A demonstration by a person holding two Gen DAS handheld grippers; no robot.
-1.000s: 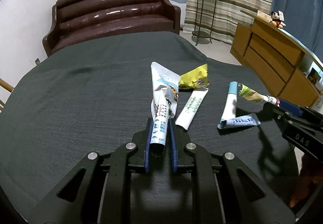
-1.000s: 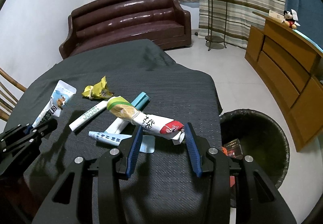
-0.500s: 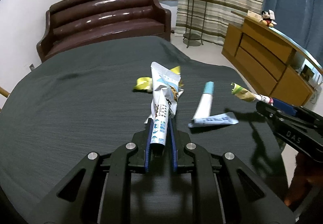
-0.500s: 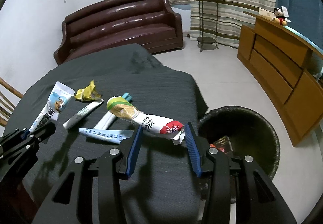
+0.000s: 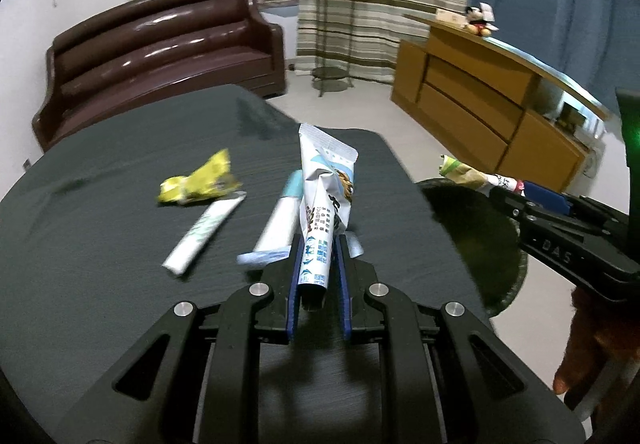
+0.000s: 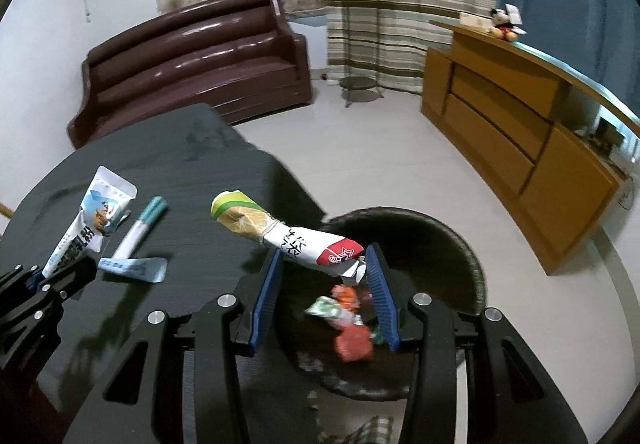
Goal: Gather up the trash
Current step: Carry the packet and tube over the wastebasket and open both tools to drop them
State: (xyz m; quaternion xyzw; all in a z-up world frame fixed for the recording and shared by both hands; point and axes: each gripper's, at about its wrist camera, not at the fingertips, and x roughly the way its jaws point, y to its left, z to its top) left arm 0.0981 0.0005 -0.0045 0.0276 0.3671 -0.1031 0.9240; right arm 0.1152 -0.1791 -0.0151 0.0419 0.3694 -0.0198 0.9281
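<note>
My left gripper point(image 5: 318, 244) is shut on a white and blue snack wrapper point(image 5: 325, 187) that stands up above the dark table point(image 5: 100, 244). My right gripper point(image 6: 326, 258) is shut on a rolled wrapper point(image 6: 280, 232) with green, tan and red print, held crosswise over the black trash bin point(image 6: 452, 244). The bin holds red and green scraps point(image 6: 348, 324). On the table lie a crumpled yellow wrapper point(image 5: 198, 183), a white stick packet point(image 5: 204, 232), a teal-capped tube point(image 5: 280, 219) and a pale blue sachet point(image 6: 134, 268).
A brown sofa point(image 6: 192, 59) stands behind the table. A wooden sideboard point(image 6: 520, 131) with a plush toy point(image 6: 506, 23) runs along the right. A plant stand point(image 6: 356, 27) is by the striped curtain. A hand point(image 5: 592, 340) shows at the lower right of the left wrist view.
Both grippers have swung to the right with their wrappers. The right one has gone from above the table edge to over the bin; the table litter has slid leftward in both views.
</note>
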